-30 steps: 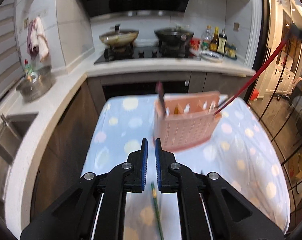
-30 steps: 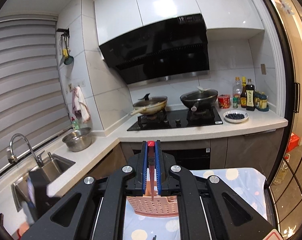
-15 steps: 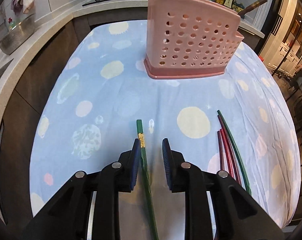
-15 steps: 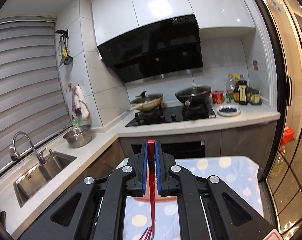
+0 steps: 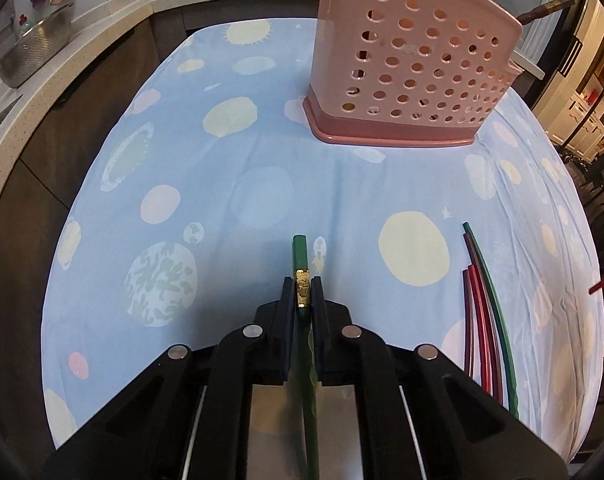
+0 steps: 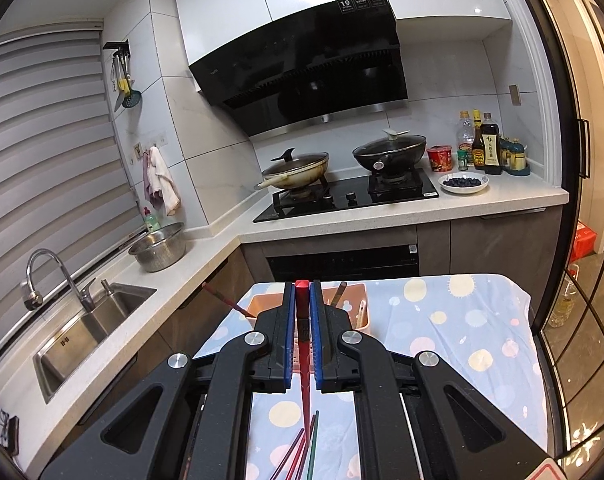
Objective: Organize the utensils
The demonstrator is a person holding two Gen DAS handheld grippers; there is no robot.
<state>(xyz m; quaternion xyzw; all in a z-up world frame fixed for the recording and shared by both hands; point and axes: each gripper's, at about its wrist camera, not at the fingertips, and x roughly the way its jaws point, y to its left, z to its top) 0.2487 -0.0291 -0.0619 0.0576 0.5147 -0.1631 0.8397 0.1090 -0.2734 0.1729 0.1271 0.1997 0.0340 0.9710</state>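
Observation:
A green chopstick (image 5: 300,252) with a gold band lies on the blue spotted tablecloth (image 5: 241,168). My left gripper (image 5: 302,280) points steeply down at it, its jaws closing with both pads against the gold band. Beyond stands the pink perforated utensil holder (image 5: 406,80), upright. Several loose red and green chopsticks (image 5: 486,312) lie to the right on the cloth. My right gripper (image 6: 302,286) is shut on a red chopstick (image 6: 305,384), whose top end shows between the blue pads. It hovers above the table, with the holder (image 6: 261,306) partly hidden behind its fingers.
A dark handle (image 5: 546,6) sticks out of the holder's far side. A steel colander (image 6: 157,246) and sink (image 6: 81,332) are on the counter at left. The stove (image 6: 350,196) with two pans is behind. The table's edge drops off at the left and right.
The left gripper came down to the table, spread its jaws around the green chopstick, then closed them on it. The right gripper sank a little with the red chopstick still held.

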